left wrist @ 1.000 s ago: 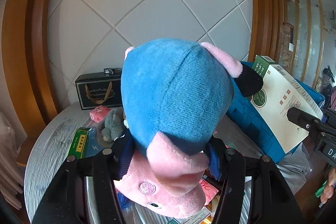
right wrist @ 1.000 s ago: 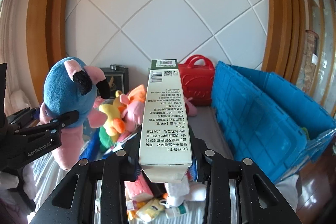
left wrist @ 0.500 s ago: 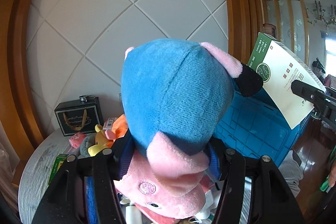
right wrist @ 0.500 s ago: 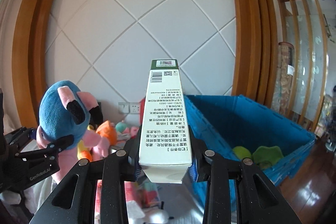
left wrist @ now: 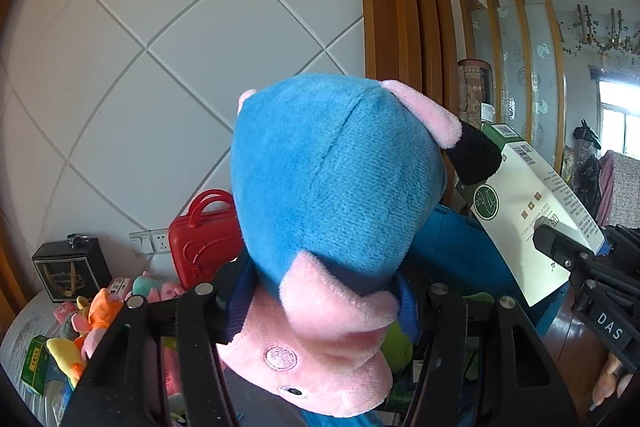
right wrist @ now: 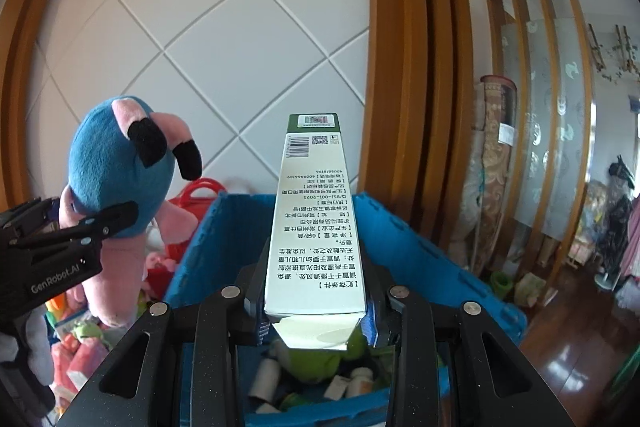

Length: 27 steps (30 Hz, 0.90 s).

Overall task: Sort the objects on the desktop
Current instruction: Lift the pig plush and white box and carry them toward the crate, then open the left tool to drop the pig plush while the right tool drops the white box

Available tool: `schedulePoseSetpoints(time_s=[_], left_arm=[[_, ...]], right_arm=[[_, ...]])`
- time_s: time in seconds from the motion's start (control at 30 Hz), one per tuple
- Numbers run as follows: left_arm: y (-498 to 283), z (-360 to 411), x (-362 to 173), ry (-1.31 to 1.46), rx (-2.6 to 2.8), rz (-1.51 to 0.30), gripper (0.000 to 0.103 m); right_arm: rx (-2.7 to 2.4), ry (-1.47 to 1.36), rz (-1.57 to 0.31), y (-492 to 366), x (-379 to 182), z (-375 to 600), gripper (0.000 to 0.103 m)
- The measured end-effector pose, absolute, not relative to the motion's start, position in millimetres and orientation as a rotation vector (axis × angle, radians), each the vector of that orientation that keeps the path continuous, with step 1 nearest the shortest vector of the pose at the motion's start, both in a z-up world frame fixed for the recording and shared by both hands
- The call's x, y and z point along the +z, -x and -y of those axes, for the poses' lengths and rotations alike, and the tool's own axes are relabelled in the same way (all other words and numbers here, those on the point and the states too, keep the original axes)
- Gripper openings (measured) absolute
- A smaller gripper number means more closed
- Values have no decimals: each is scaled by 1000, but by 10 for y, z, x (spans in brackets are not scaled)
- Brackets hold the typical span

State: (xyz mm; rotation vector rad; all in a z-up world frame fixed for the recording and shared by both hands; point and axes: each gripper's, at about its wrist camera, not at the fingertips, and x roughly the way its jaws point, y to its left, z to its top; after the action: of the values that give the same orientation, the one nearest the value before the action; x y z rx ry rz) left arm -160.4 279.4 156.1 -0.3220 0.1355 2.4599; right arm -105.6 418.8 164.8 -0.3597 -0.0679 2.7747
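Both views have swung across the room since the earlier frames: the cluttered tabletop has slid off to the left and the blue crate [right wrist: 404, 239] now sits straight ahead of my right gripper [right wrist: 316, 307], its open mouth below the fingers. That gripper is clamped on the white carton [right wrist: 314, 227], a tall, flat-sided cardboard box with printed text and a green end, its long axis running out along the fingers and tipped up away from the camera, so the far end hangs over the crate's interior. My left gripper [left wrist: 320, 307] is closed on the plush toy [left wrist: 336, 187], a soft, fuzzy blue body with pink limbs and black-tipped ears, squeezed at its lower half so the round bulk stands up above the jaws. From the right wrist view the toy hangs to the left of the crate, over the heap of other toys, so I judge the carton is the nearer of the 2 loads to the drop. The crate is hard ribbed plastic, and already holds a green plush and some small white bottles (I can't read what they are). A red case [left wrist: 200, 243] with a handle stands against the white panelled wall [left wrist: 160, 67] behind.
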Motion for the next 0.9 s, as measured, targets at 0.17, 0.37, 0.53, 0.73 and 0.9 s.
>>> schedulePoseSetpoints(time_s=[0.17,0.37,0.53,0.73,0.9], left_arm=[[1894,-3434,1765,420,2444,-130,59],[2251,-4032,1828,505,2461,-161,63],[2606,-4358,1642,590,2498,-229,66],[2891,-4501,1410,678,2527,-297,66],[3079,-4599,1252,764,2517,-312,68]], right_arm=[[2808,384,77,1400,1835,-4823,34],[2862,447,2,2010,2008,-5383,34],[2865,535,-98,2633,1911,-5739,34],[2875,701,-239,3158,1464,-5962,34],[2847,771,-250,3316,1295,-6061,34]])
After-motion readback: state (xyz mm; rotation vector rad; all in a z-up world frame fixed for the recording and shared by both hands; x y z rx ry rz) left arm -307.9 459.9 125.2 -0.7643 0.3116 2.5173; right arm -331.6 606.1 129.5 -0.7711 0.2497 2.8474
